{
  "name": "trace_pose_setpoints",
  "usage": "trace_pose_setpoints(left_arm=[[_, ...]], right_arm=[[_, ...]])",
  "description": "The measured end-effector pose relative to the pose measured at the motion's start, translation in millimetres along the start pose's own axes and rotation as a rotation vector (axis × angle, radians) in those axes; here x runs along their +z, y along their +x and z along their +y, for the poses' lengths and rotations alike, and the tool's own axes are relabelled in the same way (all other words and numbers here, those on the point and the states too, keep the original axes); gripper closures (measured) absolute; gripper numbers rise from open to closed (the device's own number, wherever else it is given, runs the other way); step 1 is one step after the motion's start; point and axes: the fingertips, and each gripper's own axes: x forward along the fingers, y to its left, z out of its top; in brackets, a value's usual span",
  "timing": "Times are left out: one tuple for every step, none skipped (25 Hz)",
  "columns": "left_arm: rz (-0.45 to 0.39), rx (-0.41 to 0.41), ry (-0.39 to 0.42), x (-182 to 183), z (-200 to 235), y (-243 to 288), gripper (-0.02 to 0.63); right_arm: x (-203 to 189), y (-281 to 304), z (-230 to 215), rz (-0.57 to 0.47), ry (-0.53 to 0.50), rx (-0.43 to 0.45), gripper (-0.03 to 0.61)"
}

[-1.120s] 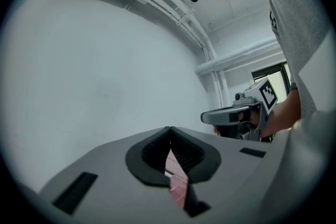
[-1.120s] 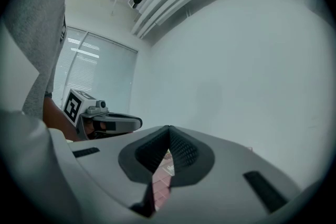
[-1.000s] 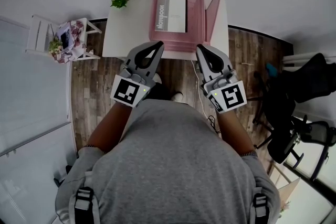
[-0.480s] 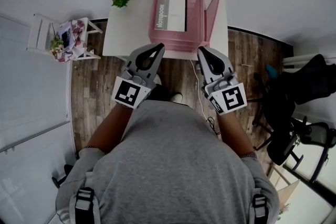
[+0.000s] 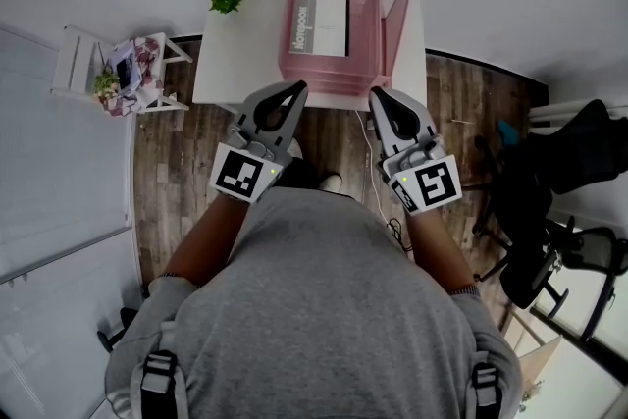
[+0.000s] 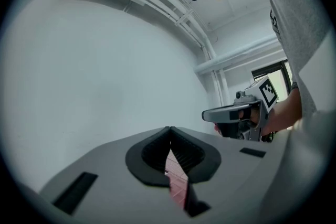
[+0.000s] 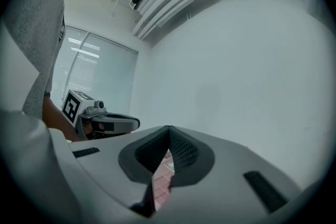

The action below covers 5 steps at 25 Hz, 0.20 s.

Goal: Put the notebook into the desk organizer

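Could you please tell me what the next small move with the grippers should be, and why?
Probably lower both grippers to rest: the notebook already sits inside the pink desk organizer on the table, and the left gripper and right gripper hover short of the table edge, jaws together, holding nothing.

The desk organizer is translucent pink, the notebook grey and white, the table white.

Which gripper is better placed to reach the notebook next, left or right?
Probably the left. The notebook lies in the left part of the pink organizer, nearly straight ahead of the left gripper. The right gripper points at the organizer's right side. Both are shut and empty.
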Motion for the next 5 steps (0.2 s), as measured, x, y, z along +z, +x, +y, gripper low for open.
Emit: trace_pose_setpoints(left_arm=[[0.001, 0.000, 0.001, -0.2, -0.2, -0.8, 0.594], [0.001, 0.000, 0.002, -0.4, -0.3, -1.4, 0.594], [0.001, 0.000, 0.003, -0.7, -0.3, -1.7, 0.594], [0.002, 0.000, 0.004, -1.0, -0.2, -1.9, 0.594], [0.002, 0.000, 0.005, -1.2, -0.2, -2.0, 0.594]], right_arm=[[0.2, -0.5, 0.8, -0.001, 0.000, 0.000, 0.572], [0.4, -0.9, 1.3, -0.001, -0.001, -0.001, 0.572], [0.5, -1.2, 1.6, -0.002, -0.001, -0.001, 0.572], [0.6, -1.4, 1.7, -0.002, -0.001, -0.002, 0.572], [0.7, -1.4, 1.7, -0.002, -0.001, -0.003, 0.572]])
